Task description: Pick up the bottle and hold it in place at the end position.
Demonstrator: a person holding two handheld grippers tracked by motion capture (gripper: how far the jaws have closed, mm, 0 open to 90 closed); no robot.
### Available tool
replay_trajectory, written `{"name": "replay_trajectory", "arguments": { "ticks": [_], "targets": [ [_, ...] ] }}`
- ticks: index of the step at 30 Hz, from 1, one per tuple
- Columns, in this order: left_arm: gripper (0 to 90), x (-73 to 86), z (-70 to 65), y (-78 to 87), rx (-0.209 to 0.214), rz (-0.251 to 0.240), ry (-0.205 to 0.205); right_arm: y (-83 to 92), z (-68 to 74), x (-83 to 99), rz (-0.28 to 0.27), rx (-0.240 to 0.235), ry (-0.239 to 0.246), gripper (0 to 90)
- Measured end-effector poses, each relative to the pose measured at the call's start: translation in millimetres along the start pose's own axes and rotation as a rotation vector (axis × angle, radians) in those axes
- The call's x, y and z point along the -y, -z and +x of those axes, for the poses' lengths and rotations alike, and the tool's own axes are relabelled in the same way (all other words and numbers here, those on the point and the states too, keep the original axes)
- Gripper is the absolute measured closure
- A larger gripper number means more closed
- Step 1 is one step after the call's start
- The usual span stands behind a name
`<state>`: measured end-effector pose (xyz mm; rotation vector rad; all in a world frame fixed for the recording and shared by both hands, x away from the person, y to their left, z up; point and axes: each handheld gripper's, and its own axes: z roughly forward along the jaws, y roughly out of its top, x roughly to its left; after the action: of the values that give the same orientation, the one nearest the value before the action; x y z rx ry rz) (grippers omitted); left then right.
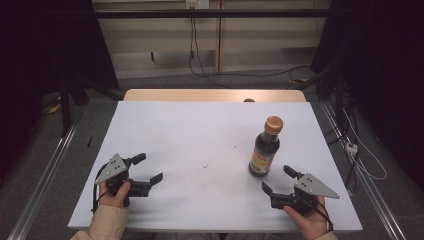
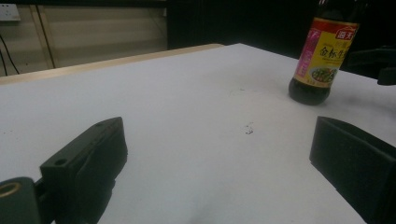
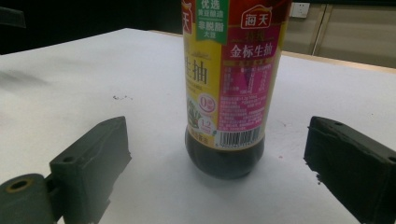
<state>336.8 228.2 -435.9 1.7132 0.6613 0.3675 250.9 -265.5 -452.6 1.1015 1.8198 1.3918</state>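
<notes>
Black jaws of the right gripper (image 3: 219, 163) stand wide apart with nothing between them – the soy sauce bottle (image 3: 229, 84) stands upright just ahead, not touched. Bottle (image 1: 264, 148): dark liquid, yellow-and-pink label, brown cap (image 1: 273, 124), on the right half of the white table (image 1: 200, 135). Right hand (image 1: 307, 220) holds that gripper (image 1: 277, 181) near the table's front edge. Left gripper (image 1: 149, 167), in the left hand (image 1: 116, 195), sits well apart at front left – jaws spread, empty. Small dark specks (image 1: 206, 165) mark the table mid-surface
</notes>
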Motion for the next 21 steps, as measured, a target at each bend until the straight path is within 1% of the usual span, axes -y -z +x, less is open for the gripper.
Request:
{"name": "replay_trajectory", "arguments": {
  "ticks": [2,6,9,11,13,15,16,17,18,20,21],
  "targets": [
    [3.7,-0.2,0.3,-0.3,0.002,-0.002,-0.005,0.4,-0.1,-0.1,-0.002,0.005,0.000,6.1],
    [3.7,-0.4,-0.1,-0.1,0.007,-0.008,-0.003,0.9,0.1,-0.9,0.000,0.009,-0.004,6.2],
    [3.7,-0.3,-0.4,0.3,0.008,-0.010,-0.001,0.6,0.1,-3.8,0.003,0.018,-0.016,6.7],
    [3.7,-0.3,-0.2,1.6,0.007,-0.009,-0.004,0.3,0.3,-5.2,0.003,0.012,-0.023,6.0],
    [3.7,-0.1,0.2,2.7,0.007,-0.013,-0.007,0.1,1.3,-11.8,0.004,0.020,-0.001,6.4],
    [3.7,0.1,-0.2,3.4,0.008,-0.016,-0.002,-0.3,1.5,-14.7,0.012,0.029,0.007,7.1],
    [3.7,0.2,0.4,4.0,0.009,-0.013,-0.007,-1.1,0.6,-18.8,0.008,0.035,-0.003,7.2],
    [3.7,0.3,0.3,4.2,0.010,-0.012,-0.007,-1.1,0.6,-18.8,0.008,0.035,-0.003,7.2],
    [3.7,0.4,0.1,4.3,0.010,-0.010,-0.008,-3.7,-1.5,-21.5,0.017,0.043,-0.029,6.9],
    [3.7,0.6,-0.5,4.9,0.010,-0.009,-0.002,-5.2,-2.8,-22.6,0.017,0.037,-0.034,7.4],
    [3.7,0.0,-0.2,5.1,0.011,-0.012,-0.006,-8.4,-3.9,-24.9,0.023,0.038,-0.046,7.6]
  ]
}}
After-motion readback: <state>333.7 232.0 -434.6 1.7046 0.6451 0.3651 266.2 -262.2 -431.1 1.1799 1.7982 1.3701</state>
